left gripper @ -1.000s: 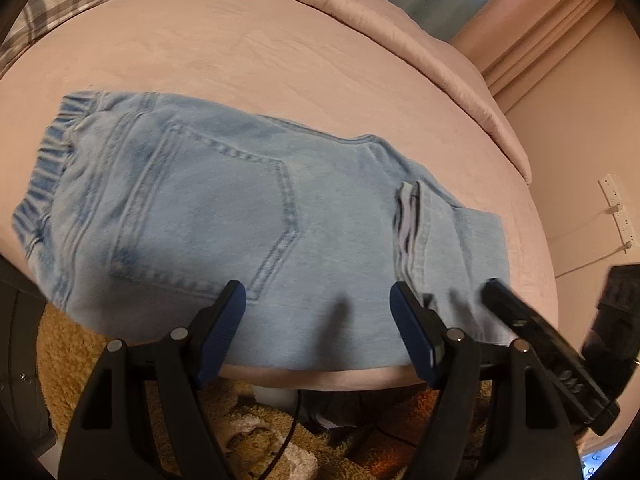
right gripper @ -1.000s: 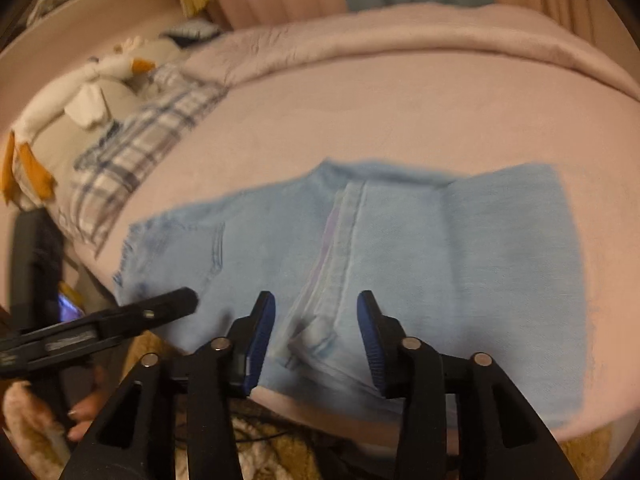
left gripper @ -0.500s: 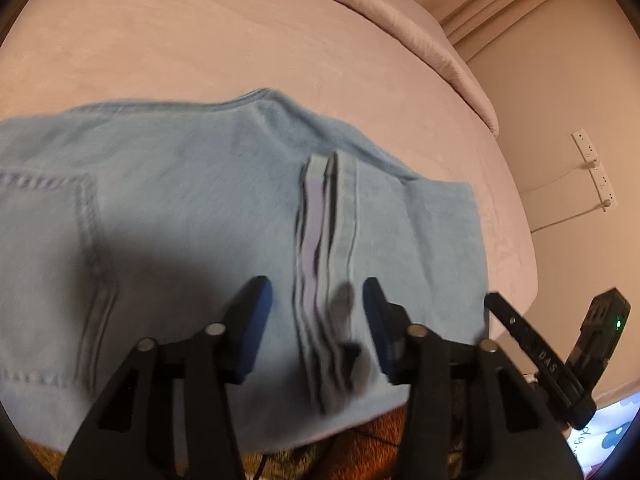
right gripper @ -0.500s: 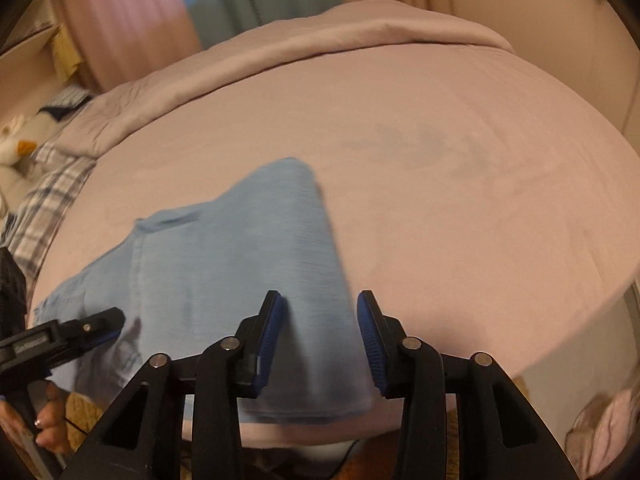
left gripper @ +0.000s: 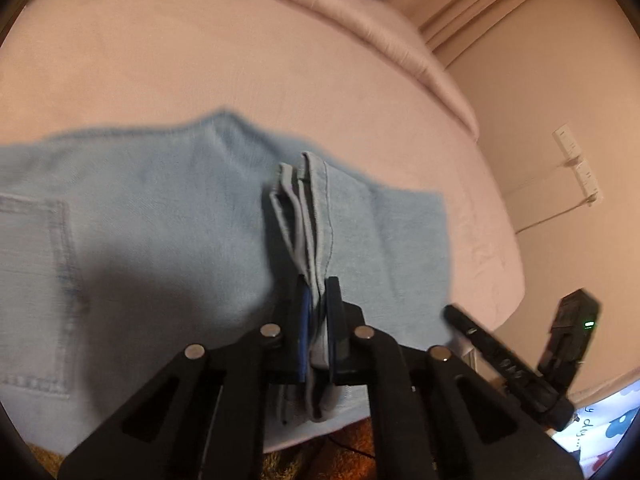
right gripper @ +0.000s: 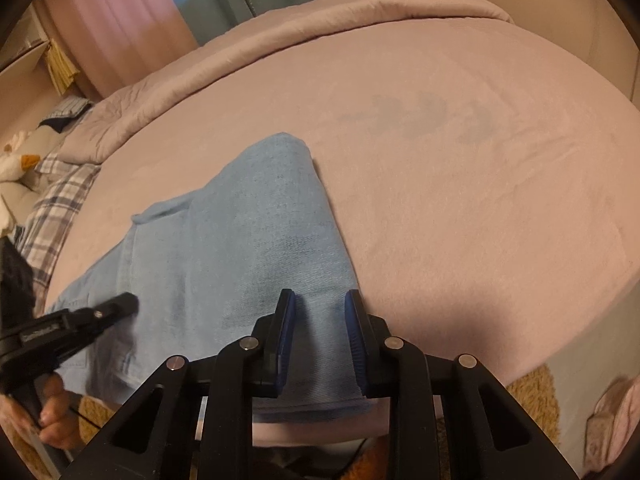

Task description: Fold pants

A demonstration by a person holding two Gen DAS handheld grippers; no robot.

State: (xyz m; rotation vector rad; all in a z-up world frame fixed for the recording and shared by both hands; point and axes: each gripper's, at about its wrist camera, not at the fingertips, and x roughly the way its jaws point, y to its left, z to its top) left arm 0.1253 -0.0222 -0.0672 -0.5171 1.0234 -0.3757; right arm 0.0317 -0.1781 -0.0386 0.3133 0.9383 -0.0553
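Since last frame left gripper (left gripper: 316,320) closed onto hem stack of pants (left gripper: 160,216), lying half-folded on bed (left gripper: 240,52); right gripper (right gripper: 320,336) open over folded edge. Next, probably: right pinch, lift both

The folded denim pants (left gripper: 168,216) are light blue with paler seams, the bed sheet (right gripper: 460,200) is plain dusty pink, the flat pillow (right gripper: 60,196) has a grey-and-white check pattern, and the black plastic grippers carry dark blue pads (right gripper: 286,336).
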